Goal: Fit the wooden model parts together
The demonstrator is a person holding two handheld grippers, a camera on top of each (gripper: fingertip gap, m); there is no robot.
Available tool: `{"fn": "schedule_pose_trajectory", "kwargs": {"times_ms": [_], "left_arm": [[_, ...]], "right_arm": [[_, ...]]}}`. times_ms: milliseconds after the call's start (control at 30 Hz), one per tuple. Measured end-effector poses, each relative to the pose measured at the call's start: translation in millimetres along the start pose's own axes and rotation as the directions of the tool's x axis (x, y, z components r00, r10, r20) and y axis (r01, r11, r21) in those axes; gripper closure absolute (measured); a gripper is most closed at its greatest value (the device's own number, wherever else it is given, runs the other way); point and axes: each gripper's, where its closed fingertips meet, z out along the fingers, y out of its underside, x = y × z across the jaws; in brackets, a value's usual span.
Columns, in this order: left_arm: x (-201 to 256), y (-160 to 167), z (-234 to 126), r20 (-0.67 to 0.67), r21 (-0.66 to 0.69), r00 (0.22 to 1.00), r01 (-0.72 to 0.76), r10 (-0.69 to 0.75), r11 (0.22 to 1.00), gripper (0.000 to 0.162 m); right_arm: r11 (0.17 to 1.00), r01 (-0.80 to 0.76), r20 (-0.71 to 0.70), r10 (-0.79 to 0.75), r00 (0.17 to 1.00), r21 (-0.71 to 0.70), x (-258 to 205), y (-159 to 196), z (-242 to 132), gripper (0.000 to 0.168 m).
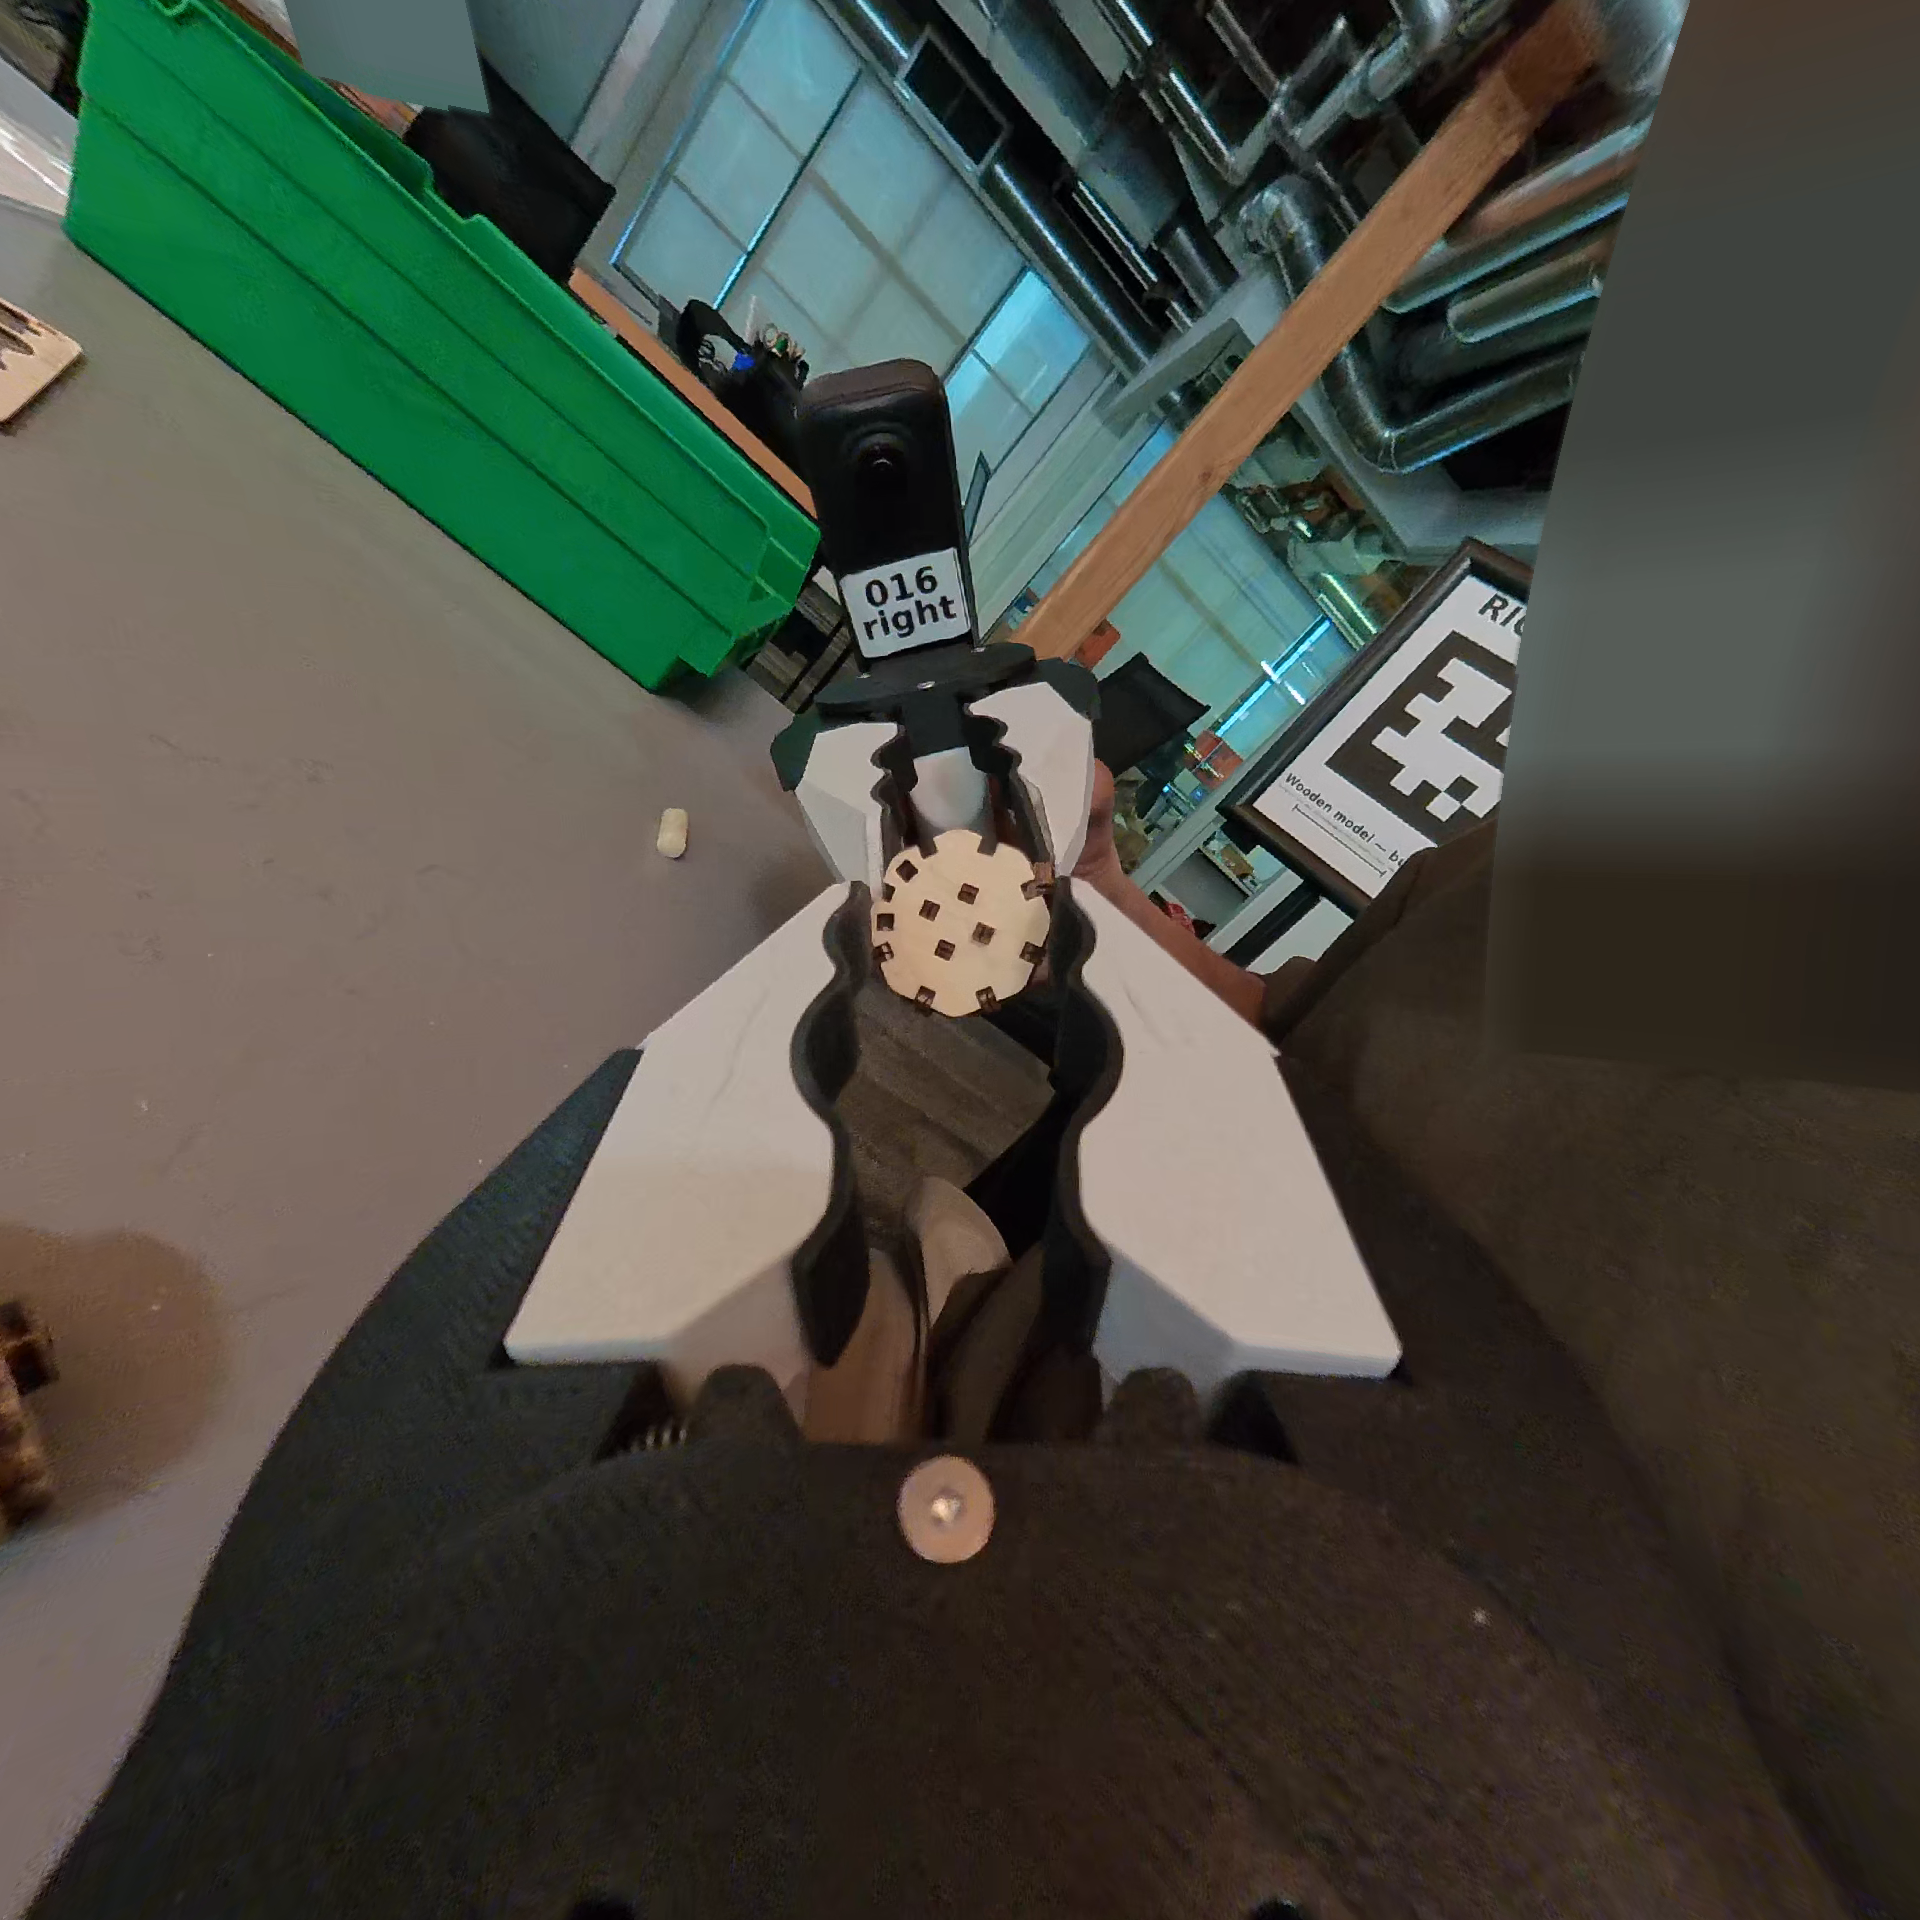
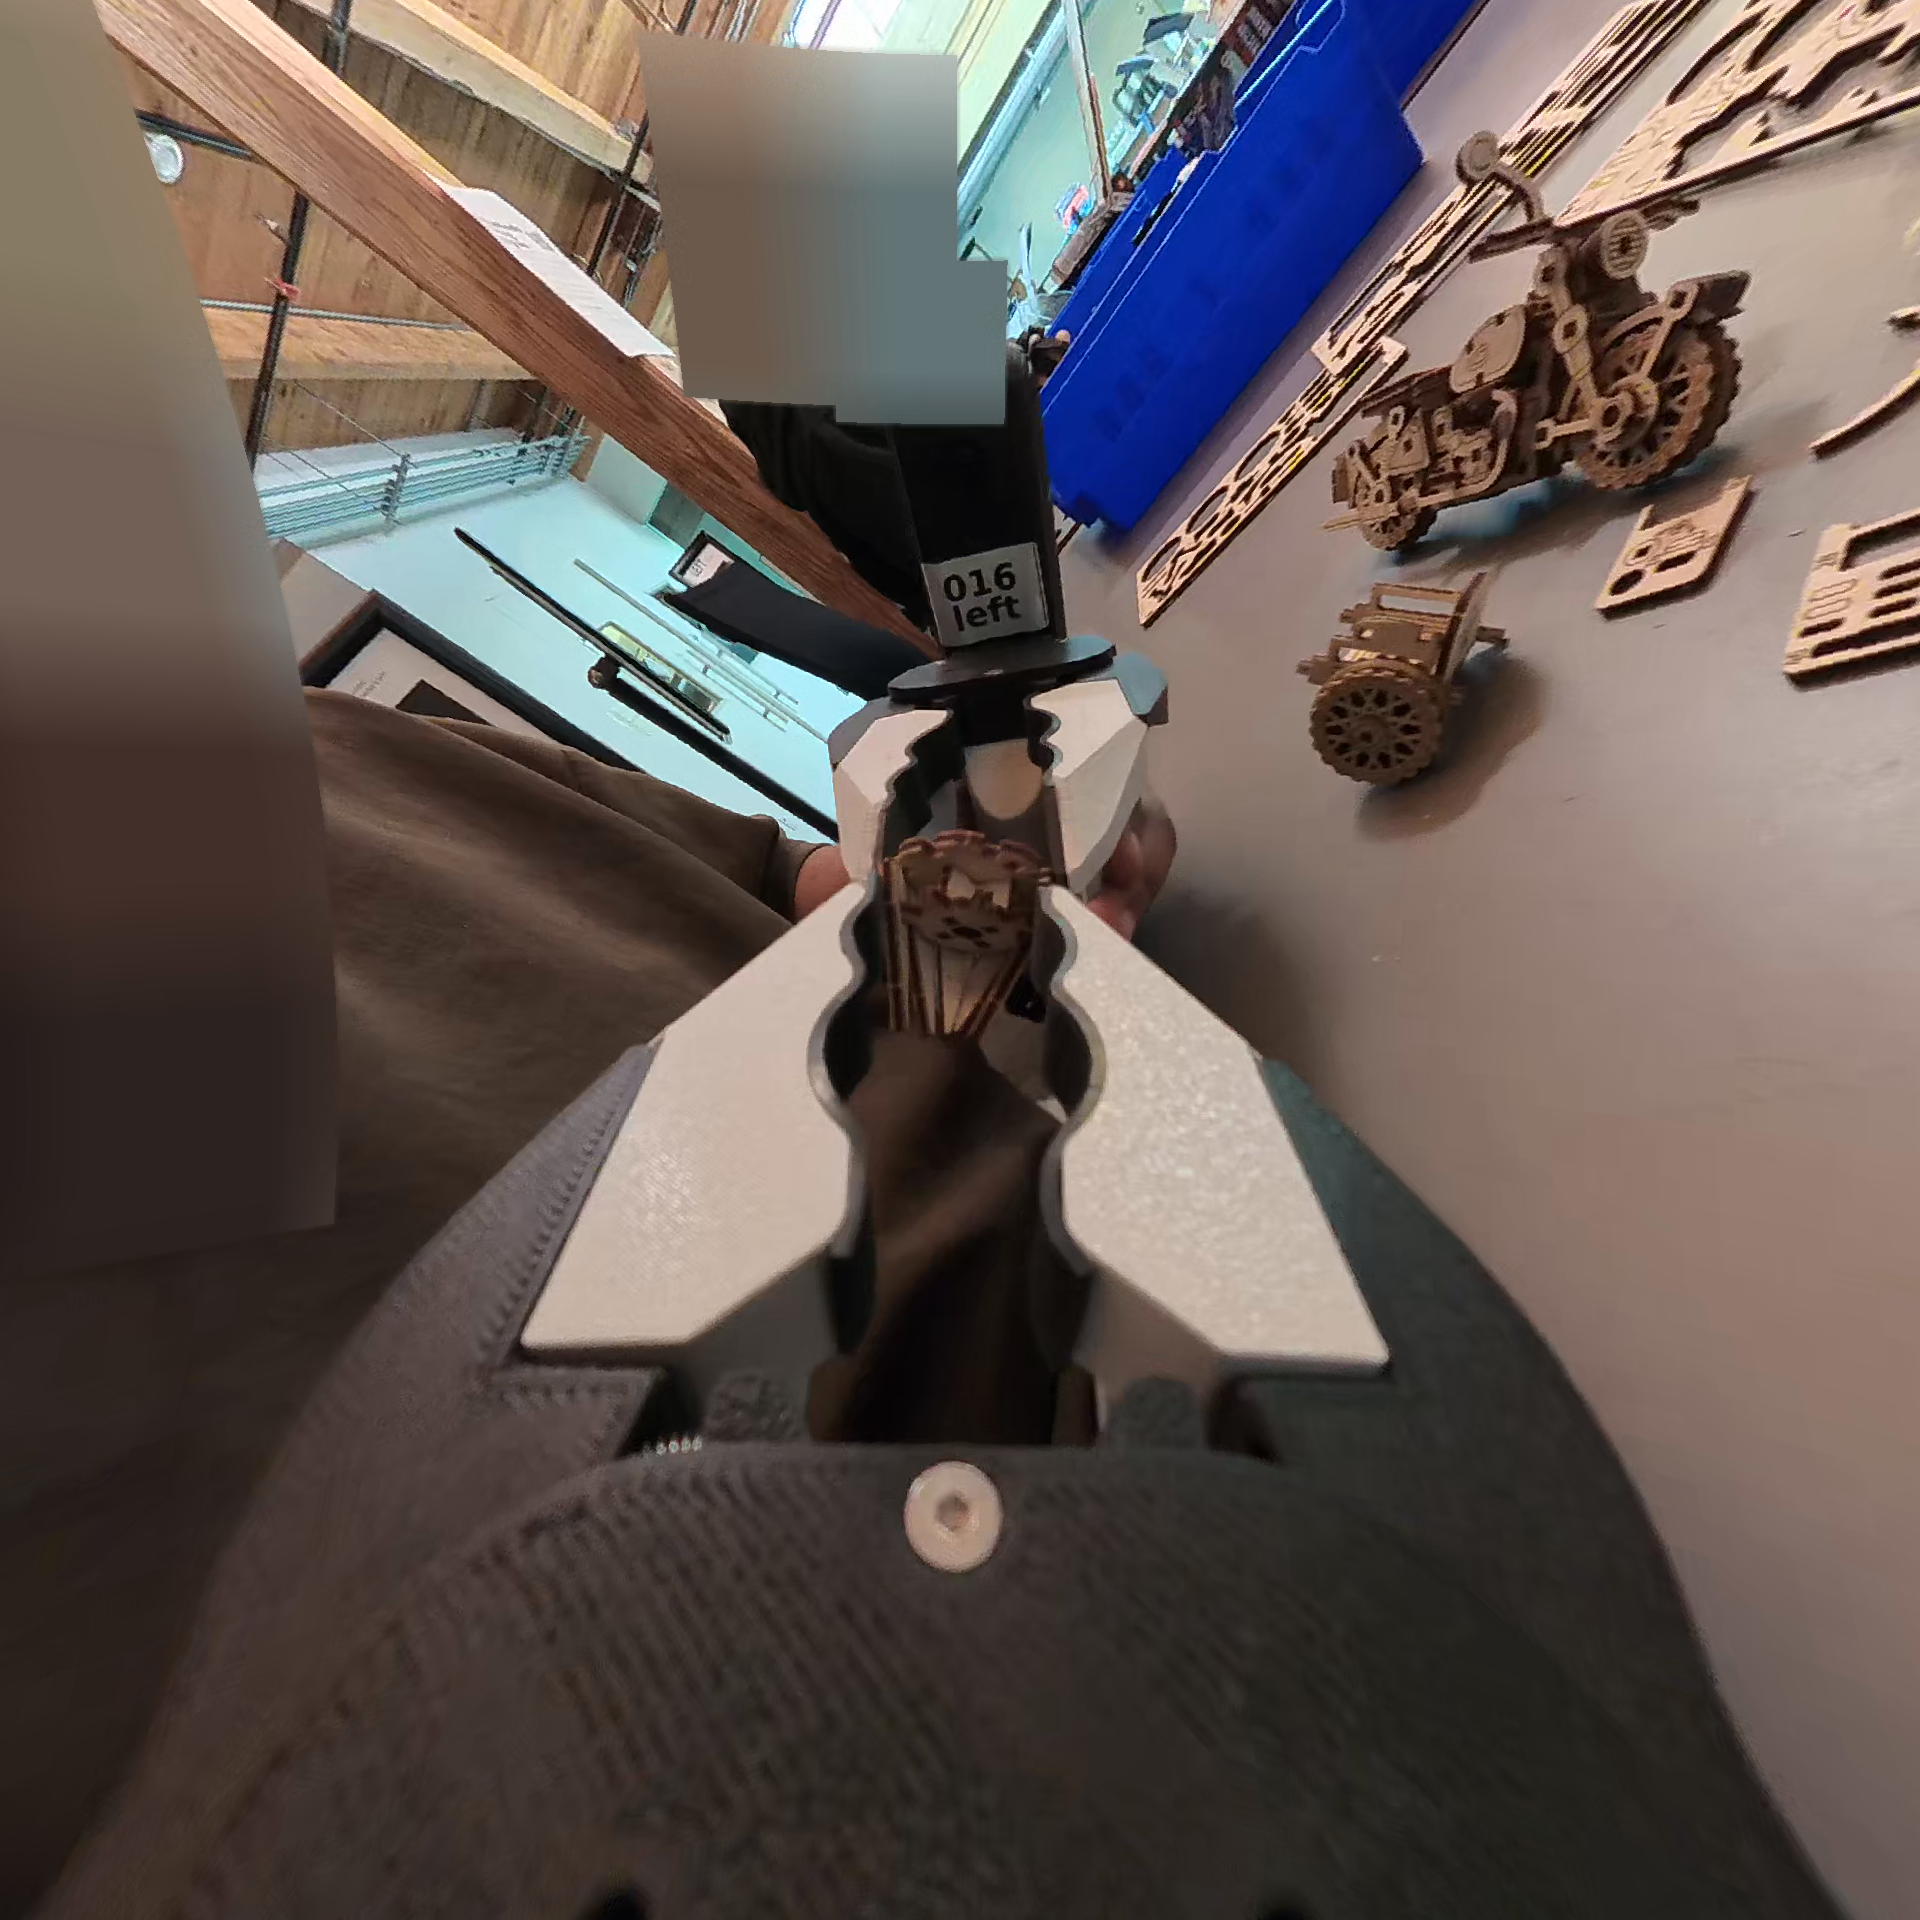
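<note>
Both grippers are meeting tip to tip above the grey table (image 1: 312, 831), left gripper (image 1: 961, 935) and right gripper (image 2: 961, 935) each clamping the slotted wooden disc assembly (image 1: 961, 925) between them.

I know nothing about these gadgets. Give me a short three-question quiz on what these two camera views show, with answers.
1. True or false: the left gripper and right gripper meet tip to tip above the table.
2. Which colour is the bin behind the wooden motorcycle? A green, B blue, C red.
3. Fill in: the round disc between the grippers is made of ____.

Key: 1 true; 2 B; 3 wood.
</note>
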Motion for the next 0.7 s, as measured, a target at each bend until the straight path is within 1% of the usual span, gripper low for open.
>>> {"fn": "schedule_pose_trajectory", "kwargs": {"times_ms": [267,433,567,633,700], "left_arm": [[-1.2,-1.9,-0.6,0.002,0.022,1.0,0.017,-0.017,1.0,0.131],[-0.5,-2.5,-0.3,0.0,0.018,1.0,0.013,-0.013,1.0,0.131],[-0.1,2.9,0.4,-0.004,-0.027,1.0,0.011,-0.011,1.0,0.131],[-2.1,4.5,-0.8,-0.001,-0.043,1.0,0.021,-0.021,0.999,0.131],[-1.4,7.1,-0.8,0.0,-0.071,1.0,0.007,-0.007,0.997,0.131]], "right_arm": [[1.0,-0.007,-0.015,0.008,1.0,0.015,1.0,-2.3,0.4,0.142],[1.0,-0.002,0.001,0.002,1.0,0.019,0.3,-2.8,0.0,0.142],[1.0,0.024,0.014,-0.024,1.0,-0.009,-0.7,2.7,-0.5,0.139],[1.0,0.013,0.03,-0.012,0.999,-0.017,-1.6,4.5,0.1,0.131],[1.0,0.01,0.021,-0.01,1.0,-0.027,0.9,6.5,-0.1,0.135]]}}
